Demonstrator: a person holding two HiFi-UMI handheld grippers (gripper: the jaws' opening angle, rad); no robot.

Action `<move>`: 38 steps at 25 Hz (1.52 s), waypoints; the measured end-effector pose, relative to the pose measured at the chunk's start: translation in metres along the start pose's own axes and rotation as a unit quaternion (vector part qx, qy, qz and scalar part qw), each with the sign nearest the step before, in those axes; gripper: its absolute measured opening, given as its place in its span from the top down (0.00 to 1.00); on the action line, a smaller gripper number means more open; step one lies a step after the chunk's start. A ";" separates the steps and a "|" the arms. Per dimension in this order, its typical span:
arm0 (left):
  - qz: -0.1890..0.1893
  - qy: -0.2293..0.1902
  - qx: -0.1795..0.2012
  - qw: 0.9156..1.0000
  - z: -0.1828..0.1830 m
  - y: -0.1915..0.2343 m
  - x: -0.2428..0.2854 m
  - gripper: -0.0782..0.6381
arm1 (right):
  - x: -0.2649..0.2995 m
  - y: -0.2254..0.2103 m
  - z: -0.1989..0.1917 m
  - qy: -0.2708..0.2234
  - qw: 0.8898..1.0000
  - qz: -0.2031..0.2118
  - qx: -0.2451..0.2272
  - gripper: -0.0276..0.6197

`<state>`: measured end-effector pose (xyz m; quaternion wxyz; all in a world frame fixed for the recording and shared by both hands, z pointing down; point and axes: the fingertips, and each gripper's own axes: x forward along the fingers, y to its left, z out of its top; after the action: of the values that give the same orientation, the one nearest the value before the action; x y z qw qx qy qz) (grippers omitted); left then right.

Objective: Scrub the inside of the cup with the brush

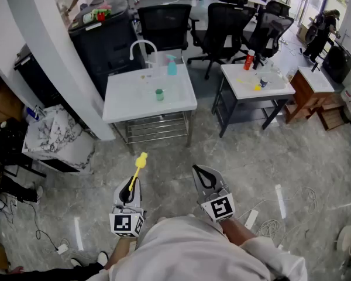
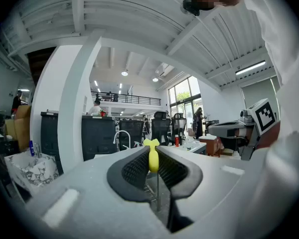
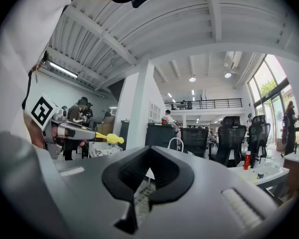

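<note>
Spray btl point(image 1: 172, 67) on white table point(image 1: 126, 101); chairs point(image 1: 164, 25) behind.

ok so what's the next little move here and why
Probably step forward to the white table. The left gripper grips the yellow brush, but the green cup sits on that table well beyond both grippers, and the right gripper is shut and empty, so nothing can be scrubbed from here.

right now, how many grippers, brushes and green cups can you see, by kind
grippers: 2, left gripper shut on the yellow brush, right gripper shut, empty
brushes: 1
green cups: 1, the green cup on the white table
total: 4
</note>
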<state>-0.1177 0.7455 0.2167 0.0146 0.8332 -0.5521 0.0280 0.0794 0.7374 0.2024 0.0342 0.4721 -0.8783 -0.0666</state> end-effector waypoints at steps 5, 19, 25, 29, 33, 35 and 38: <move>0.003 0.004 0.002 1.000 -0.001 -0.003 0.003 0.84 | 0.000 -0.004 0.004 0.000 1.000 -0.001 0.011 0.95; 0.014 0.009 0.003 1.000 -0.006 -0.018 0.018 0.84 | -0.004 -0.023 -0.020 0.004 1.000 0.020 0.022 0.95; 0.014 0.016 0.001 1.000 -0.011 -0.004 0.026 0.84 | 0.014 -0.021 -0.021 0.013 0.999 0.021 0.029 0.95; 0.009 0.014 -0.005 1.000 -0.014 0.019 0.046 0.84 | 0.041 -0.024 -0.028 0.025 0.999 0.016 0.016 0.95; -0.001 0.016 -0.014 1.000 -0.022 0.046 0.064 0.84 | 0.066 -0.021 -0.037 0.056 0.998 0.015 0.009 0.95; -0.007 0.014 -0.013 1.000 -0.021 0.060 0.077 0.84 | 0.083 -0.022 -0.039 0.054 0.998 0.013 0.014 0.95; -0.016 0.012 -0.012 1.000 -0.016 0.082 0.095 0.84 | 0.109 -0.023 -0.037 0.055 0.998 0.000 0.016 0.95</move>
<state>-0.1568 0.6274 0.2383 0.0313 0.8413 -0.5387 0.0315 0.0428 0.6306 0.2357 0.0751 0.4752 -0.8762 -0.0267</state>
